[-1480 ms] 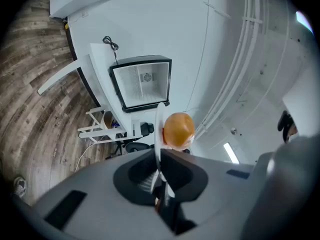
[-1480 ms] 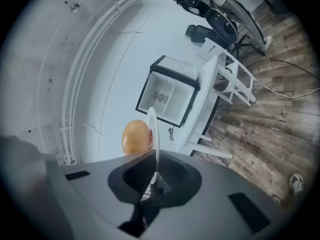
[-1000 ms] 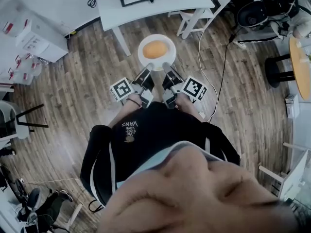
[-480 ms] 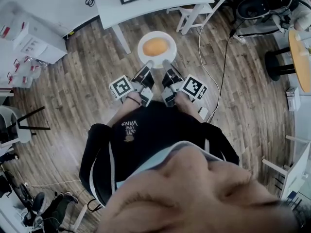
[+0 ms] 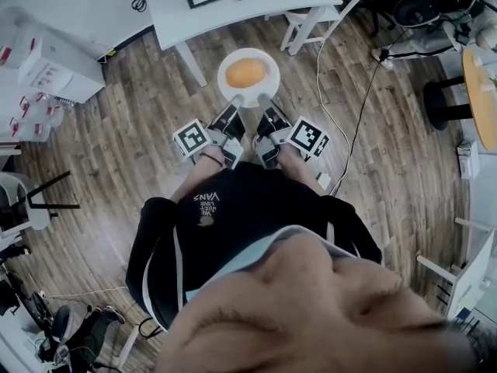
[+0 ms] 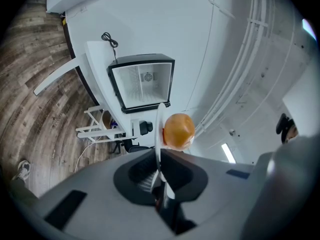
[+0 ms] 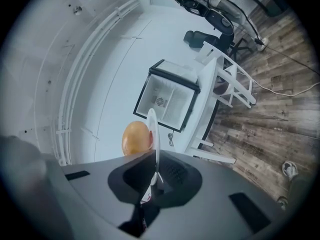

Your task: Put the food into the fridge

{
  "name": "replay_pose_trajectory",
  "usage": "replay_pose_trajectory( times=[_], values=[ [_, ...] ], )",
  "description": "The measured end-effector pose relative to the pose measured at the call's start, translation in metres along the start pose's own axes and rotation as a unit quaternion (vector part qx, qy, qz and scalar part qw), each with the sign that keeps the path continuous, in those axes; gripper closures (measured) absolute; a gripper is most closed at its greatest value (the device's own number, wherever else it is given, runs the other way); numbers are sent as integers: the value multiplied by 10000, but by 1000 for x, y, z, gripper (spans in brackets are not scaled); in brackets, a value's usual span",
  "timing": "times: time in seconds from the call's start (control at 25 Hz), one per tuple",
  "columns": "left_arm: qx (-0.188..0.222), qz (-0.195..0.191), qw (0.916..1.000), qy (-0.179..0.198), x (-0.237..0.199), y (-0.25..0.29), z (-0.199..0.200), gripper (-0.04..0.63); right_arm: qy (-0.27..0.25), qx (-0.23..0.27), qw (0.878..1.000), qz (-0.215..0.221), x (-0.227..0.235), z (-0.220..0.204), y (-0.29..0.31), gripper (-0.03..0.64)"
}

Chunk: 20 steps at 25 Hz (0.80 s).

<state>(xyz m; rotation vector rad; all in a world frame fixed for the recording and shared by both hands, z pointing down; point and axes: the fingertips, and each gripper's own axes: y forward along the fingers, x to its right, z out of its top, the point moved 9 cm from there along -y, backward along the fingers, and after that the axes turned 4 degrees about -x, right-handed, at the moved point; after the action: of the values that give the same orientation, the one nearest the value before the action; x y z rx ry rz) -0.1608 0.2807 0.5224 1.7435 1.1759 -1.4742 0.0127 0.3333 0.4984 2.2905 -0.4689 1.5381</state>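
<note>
Left gripper and right gripper are clamping the plate of food; next, carrying it level into the open fridge.

From the head, one camera looks steeply down over the wooden floor. A camera on the left tongs and one on the right tongs sit close, looking level; both share the fridge and plate.
</note>
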Motion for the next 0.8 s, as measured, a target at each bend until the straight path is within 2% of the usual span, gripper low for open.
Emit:
replay_pose_trajectory(
  times=[0.28,0.8],
  values=[
    [147,94,9998,19,-7,34,18,569,-51,-247,9996,-85,10,38,22,594],
    [469,175,9987,26,-24,99,45,569,-130,-584,9981,145,34,107,65,594]
  ],
)
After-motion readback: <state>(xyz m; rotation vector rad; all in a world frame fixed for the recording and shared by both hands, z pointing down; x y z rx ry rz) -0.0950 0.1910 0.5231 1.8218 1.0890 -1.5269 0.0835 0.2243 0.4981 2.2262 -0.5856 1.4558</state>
